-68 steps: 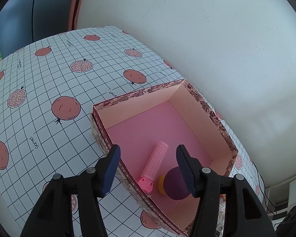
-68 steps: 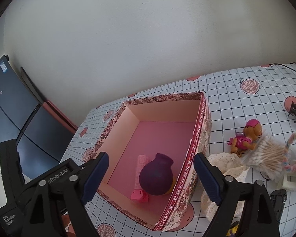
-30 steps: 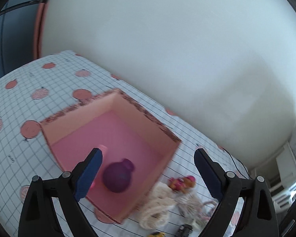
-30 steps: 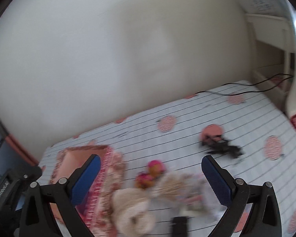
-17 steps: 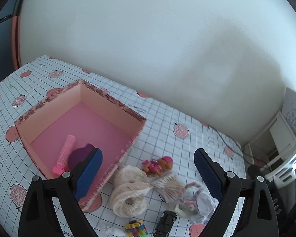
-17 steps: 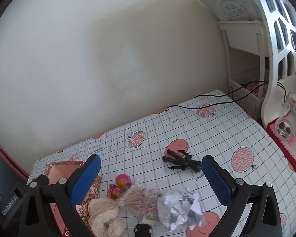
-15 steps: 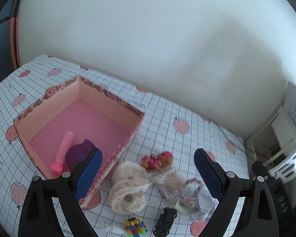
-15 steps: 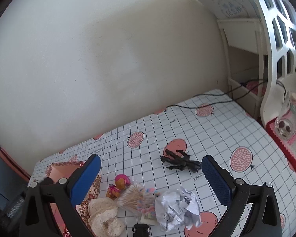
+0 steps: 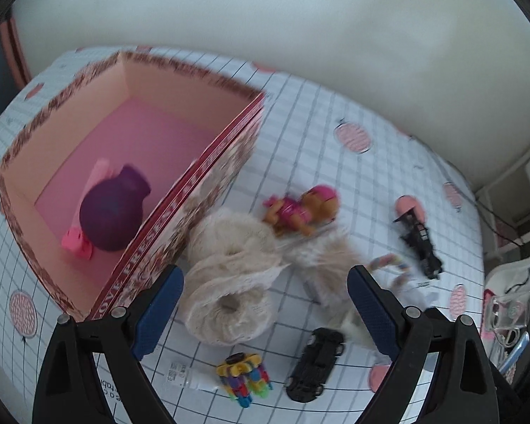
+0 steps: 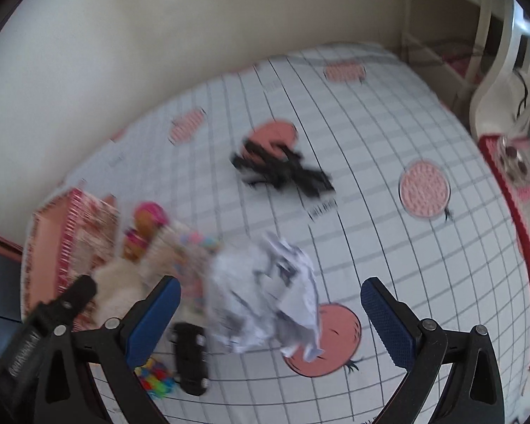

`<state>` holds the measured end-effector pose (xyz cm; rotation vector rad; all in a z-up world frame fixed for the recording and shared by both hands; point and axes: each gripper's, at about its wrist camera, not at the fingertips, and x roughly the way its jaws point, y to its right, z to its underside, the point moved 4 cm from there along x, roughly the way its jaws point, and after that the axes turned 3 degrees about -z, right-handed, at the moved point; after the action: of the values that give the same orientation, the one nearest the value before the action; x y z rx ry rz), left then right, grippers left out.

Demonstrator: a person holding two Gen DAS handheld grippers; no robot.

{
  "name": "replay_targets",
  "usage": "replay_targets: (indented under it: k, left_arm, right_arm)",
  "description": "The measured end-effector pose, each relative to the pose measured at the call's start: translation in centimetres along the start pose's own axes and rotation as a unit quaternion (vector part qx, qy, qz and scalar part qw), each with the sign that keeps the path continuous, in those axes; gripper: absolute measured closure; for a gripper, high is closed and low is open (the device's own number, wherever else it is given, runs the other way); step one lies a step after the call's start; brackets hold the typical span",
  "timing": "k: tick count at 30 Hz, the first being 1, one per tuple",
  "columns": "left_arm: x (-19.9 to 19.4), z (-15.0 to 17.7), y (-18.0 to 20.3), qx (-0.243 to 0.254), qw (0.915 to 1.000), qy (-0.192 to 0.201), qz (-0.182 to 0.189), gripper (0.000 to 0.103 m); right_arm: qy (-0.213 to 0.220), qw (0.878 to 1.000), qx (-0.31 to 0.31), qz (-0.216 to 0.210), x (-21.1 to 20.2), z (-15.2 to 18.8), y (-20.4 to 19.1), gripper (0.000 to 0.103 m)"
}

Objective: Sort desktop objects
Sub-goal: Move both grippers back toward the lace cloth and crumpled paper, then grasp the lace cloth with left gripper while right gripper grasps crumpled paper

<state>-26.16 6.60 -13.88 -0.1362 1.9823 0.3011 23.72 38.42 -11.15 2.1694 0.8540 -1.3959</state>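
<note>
Both hand-held grippers, left (image 9: 265, 304) and right (image 10: 270, 318), spread wide, holding nothing. Could snag the lace roll (image 9: 229, 282) while grabbing crumpled paper (image 10: 268, 293). Clutter too tight.

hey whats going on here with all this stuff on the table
A person is sorting clutter into a pink box. A purple vase and pink roller already lie inside. Both grippers are open and empty: the left gripper hovers over the lace roll, the right gripper over crumpled paper.
</note>
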Motion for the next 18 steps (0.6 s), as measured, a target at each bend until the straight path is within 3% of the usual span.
replay_targets:
  k: [8, 14, 18]
  left_arm:
    - [1.8, 0.9, -1.0, -0.014, 0.9996, -0.021, -0.013, 0.009]
    - [2.3, 1.1, -0.5, 0.002, 0.9993, -0.021, -0.030, 0.009]
    - [2.7, 1.5, 0.0, 0.022, 0.9984, -0.033, -0.040, 0.013]
  right_arm:
    - [-0.017, 0.999, 0.028, -0.003, 0.5, 0.5, 1.3, 0.001]
    - [-0.034, 0.999, 0.036, -0.014, 1.3, 0.5, 0.6, 0.010]
    - [-0.034, 0.998, 0.044, -0.019, 1.4, 0.5, 0.6, 0.023]
